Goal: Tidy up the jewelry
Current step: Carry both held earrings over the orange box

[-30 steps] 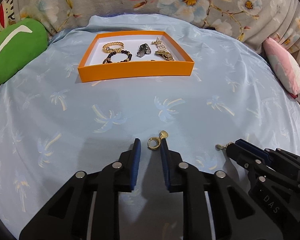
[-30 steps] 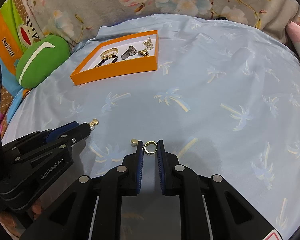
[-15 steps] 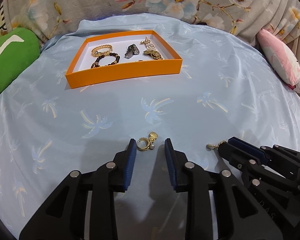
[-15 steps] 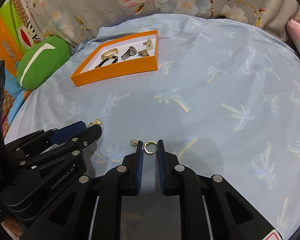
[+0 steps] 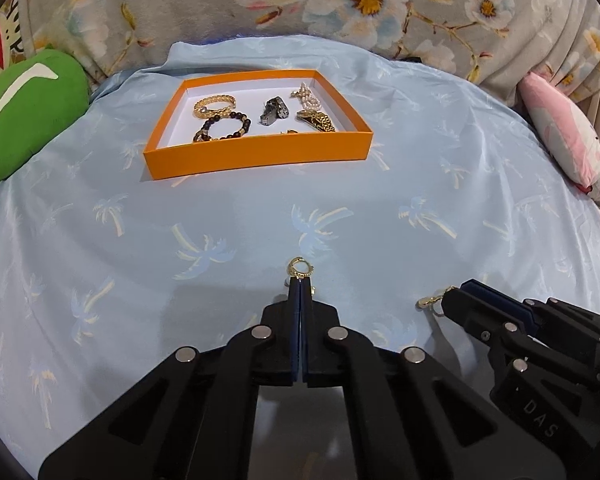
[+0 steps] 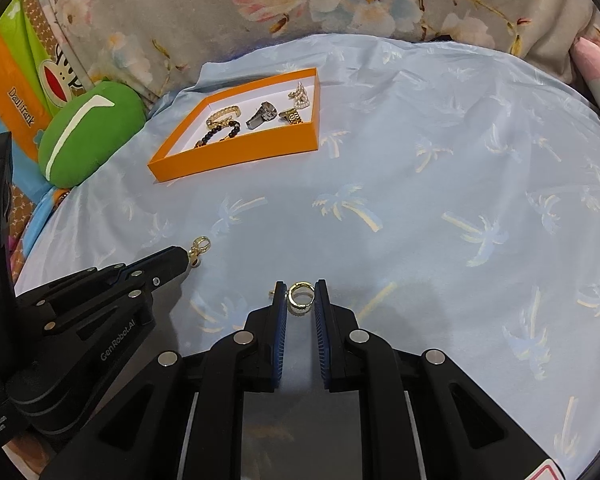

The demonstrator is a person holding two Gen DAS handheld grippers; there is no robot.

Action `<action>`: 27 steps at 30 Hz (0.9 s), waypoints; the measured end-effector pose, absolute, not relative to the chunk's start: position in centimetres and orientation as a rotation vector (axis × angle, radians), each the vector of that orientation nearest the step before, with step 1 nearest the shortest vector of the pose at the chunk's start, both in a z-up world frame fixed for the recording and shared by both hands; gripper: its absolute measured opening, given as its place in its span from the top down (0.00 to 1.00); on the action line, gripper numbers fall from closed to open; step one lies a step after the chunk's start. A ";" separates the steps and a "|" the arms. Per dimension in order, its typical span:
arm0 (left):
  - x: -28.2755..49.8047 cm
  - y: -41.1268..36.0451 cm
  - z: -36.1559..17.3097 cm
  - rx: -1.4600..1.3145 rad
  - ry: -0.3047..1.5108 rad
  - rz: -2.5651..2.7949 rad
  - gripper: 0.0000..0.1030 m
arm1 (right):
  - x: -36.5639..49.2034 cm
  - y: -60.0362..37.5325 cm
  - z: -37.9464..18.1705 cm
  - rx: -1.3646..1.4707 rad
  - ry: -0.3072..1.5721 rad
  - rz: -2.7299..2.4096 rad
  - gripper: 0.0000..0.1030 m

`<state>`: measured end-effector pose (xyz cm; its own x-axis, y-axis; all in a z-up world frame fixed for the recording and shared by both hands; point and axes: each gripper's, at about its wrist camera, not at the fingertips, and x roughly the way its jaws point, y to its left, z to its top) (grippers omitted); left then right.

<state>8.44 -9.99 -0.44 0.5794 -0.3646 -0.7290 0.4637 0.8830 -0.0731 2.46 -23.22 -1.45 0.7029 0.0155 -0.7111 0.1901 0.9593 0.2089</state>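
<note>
Left claw (image 5: 300, 286) newly shut on earring (image 5: 299, 269)

Green cushion (image 5: 24, 116) at left, pink pillow (image 5: 568, 144) at right, floral fabric (image 5: 340, 4) behind; possibly blanket.

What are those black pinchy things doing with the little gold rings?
A person is tidying jewelry on a blue palm-tree sheet, with a gripper in each hand. The left gripper is pinched shut on one small gold hoop earring. The right gripper holds a second gold earring between its fingers. Farther back, an orange tray already holds bracelets and other pieces. Neither earring is in the tray yet.
</note>
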 end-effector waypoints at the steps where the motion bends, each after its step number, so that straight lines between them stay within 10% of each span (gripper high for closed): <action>1: 8.4 -9.8 -0.3 0.125 0.818 -0.484 1.00 | 2.5 -23.2 -1.4 0.278 0.787 -0.099 0.88; 7: 8.7 -8.7 -0.6 0.101 0.828 -0.477 0.97 | 2.6 -23.4 -1.7 0.283 0.794 -0.097 0.88; 11: 9.1 -9.4 -0.4 0.120 0.802 -0.475 0.58 | 2.6 -23.4 -1.8 0.287 0.796 -0.096 0.88; 16: 9.9 -11.1 -0.9 0.164 0.820 -0.490 0.59 | 2.6 -23.5 -1.8 0.292 0.798 -0.098 0.88; 20: 10.1 -11.6 -1.2 0.187 0.838 -0.495 0.88 | 2.7 -23.6 -1.8 0.298 0.798 -0.097 0.88; 27: 9.7 -10.8 -0.7 0.155 0.822 -0.494 0.89 | 2.4 -23.9 -1.2 0.310 0.782 -0.090 0.88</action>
